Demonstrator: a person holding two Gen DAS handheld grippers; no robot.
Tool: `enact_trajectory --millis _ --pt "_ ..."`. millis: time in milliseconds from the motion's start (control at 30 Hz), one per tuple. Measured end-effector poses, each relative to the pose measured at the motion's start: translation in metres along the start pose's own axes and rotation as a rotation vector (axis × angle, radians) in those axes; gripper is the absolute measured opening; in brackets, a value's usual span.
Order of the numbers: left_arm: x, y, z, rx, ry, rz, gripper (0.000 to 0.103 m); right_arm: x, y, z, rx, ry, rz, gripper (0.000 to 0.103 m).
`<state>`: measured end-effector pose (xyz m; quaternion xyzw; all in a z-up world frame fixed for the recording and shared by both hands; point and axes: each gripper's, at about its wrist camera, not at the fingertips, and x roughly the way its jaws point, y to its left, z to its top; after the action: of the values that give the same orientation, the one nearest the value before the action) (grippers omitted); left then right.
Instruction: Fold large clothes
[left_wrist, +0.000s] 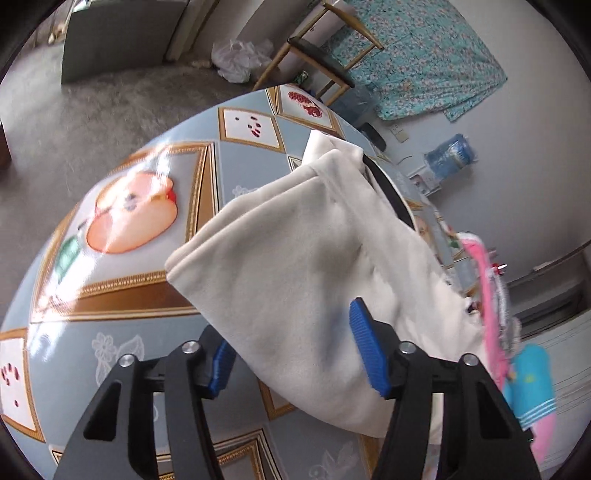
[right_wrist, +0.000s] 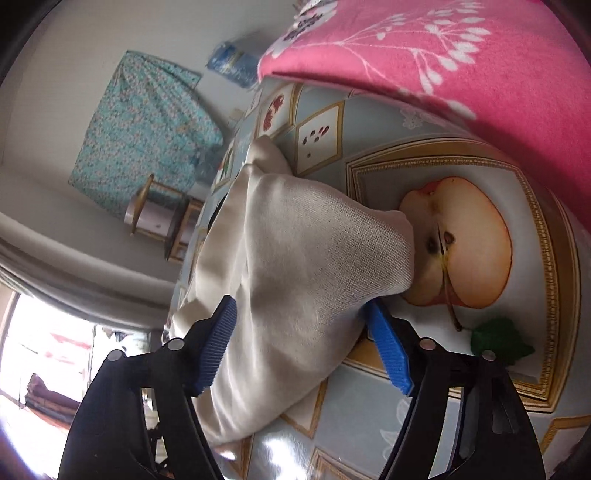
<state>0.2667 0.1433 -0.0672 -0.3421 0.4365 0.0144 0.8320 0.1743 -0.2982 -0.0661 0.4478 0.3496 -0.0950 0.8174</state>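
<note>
— So, the jaws first: how do they stand?

— Nearest in the left wrist view, the left gripper (left_wrist: 295, 354) has its blue pads (left_wrist: 367, 350) about half apart, with the cream garment (left_wrist: 314, 266) running between them. The right-hand pad lies against the cloth; the left-hand pad is partly hidden behind the fabric's edge, so I cannot tell whether they pinch it or just straddle it.

— And the other one?

— Much the same. In the right wrist view the right gripper (right_wrist: 301, 343) stands a little wider, the cream garment (right_wrist: 295, 258) bunched between its ribbed blue pads (right_wrist: 218, 347). Cloth touches both pads, but a firm clamp I cannot confirm.

— Where does the garment sit?

— On the table (left_wrist: 110, 332), over its fruit-printed cloth. It lies as a thick, doubled-over bundle. In the left view its long axis runs from the gripper away toward the far right, and a folded corner sticks out to the left, beside the printed apple half (left_wrist: 136, 214). A dark band, perhaps a collar or lining, shows at its far end.

— And from the right side?

— It stretches from the near left up to the far middle, with a rounded fold jutting right and overlapping the apple half (right_wrist: 472, 243).

— Anything beyond?

— A pink cloth (right_wrist: 461, 55) with white sprigs lies on the table's far right. Farther off, a wooden chair (left_wrist: 325, 55) and a teal floral sheet (left_wrist: 424, 55) against the wall.
</note>
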Motion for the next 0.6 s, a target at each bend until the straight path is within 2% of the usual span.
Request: enact_trajectory --millis 67,133,200,267,300,367,600 --pt "0.003 -0.009 -0.001 0.047 -0.021 0.064 0.044 0.005 0.002 0.0 -0.013 -0.013 -0.027 0.056" --pt "0.003 -0.022 -0.002 0.128 -0.04 0.132 0.037 0.01 0.011 0.002 -0.061 -0.009 -0.074 0.04" --pt "0.001 -0.037 -0.006 0.241 -0.078 0.198 0.031 0.011 0.023 0.005 -0.148 -0.006 -0.111 0.031" --pt "-0.004 -0.048 -0.011 0.328 -0.114 0.229 0.025 0.008 0.035 0.005 -0.248 -0.026 -0.145 0.027" --pt "-0.006 -0.052 -0.012 0.365 -0.125 0.23 0.023 0.005 0.039 0.004 -0.288 -0.037 -0.152 0.024" --pt "-0.013 -0.057 -0.011 0.41 -0.143 0.181 0.021 -0.001 0.05 0.003 -0.366 -0.063 -0.156 0.022" --pt "-0.051 -0.075 -0.002 0.464 -0.165 0.073 0.012 -0.017 0.095 0.002 -0.561 -0.14 -0.153 0.018"
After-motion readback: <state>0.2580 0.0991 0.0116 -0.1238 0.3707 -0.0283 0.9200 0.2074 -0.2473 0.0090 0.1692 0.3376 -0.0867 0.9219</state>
